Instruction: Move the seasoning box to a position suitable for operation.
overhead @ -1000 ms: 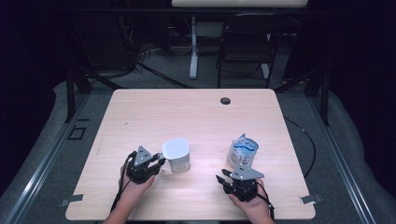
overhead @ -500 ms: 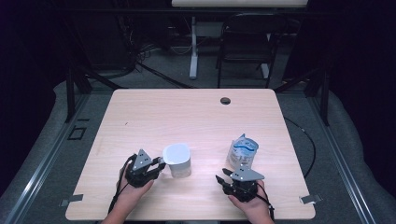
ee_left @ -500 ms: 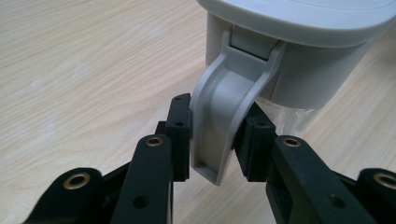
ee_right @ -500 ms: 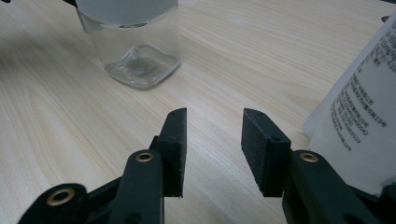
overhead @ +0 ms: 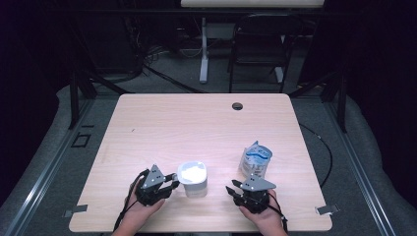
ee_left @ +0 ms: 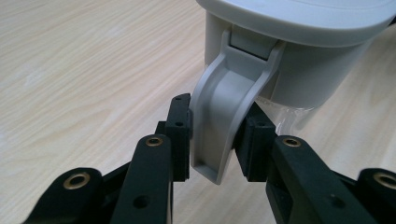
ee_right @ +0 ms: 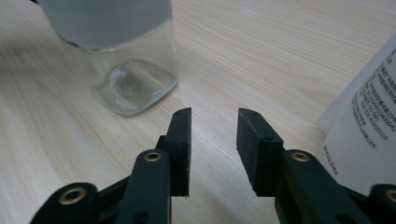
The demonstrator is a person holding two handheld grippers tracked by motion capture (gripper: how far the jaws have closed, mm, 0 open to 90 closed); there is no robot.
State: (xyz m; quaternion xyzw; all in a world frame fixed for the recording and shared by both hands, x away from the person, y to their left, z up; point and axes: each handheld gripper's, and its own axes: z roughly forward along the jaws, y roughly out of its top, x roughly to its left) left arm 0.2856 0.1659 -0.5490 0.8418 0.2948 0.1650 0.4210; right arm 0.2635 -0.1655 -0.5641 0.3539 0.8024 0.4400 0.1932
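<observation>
A clear glass container (overhead: 193,179) with a white-grey lid stands near the table's front edge. In the left gripper view its grey lid handle (ee_left: 229,93) hangs down between my left gripper's (ee_left: 217,116) jaws, and both pads press on it. That left gripper (overhead: 172,181) sits just left of the container. A blue-and-white pouch (overhead: 255,160) stands upright to the right. My right gripper (overhead: 232,187) lies in front of the pouch and points toward the container (ee_right: 135,79). Its jaws (ee_right: 212,116) have just been closing and are open, with nothing between them. The pouch (ee_right: 369,121) is at its right.
The wooden table (overhead: 196,118) has a round cable hole (overhead: 237,105) near its far edge. Beyond the table stand a desk leg (overhead: 203,49) and a dark chair (overhead: 258,54). Tape marks sit at the front corners.
My left gripper and the container have shifted a little toward the front edge and slightly right. The right hand and the pouch have stayed in place.
</observation>
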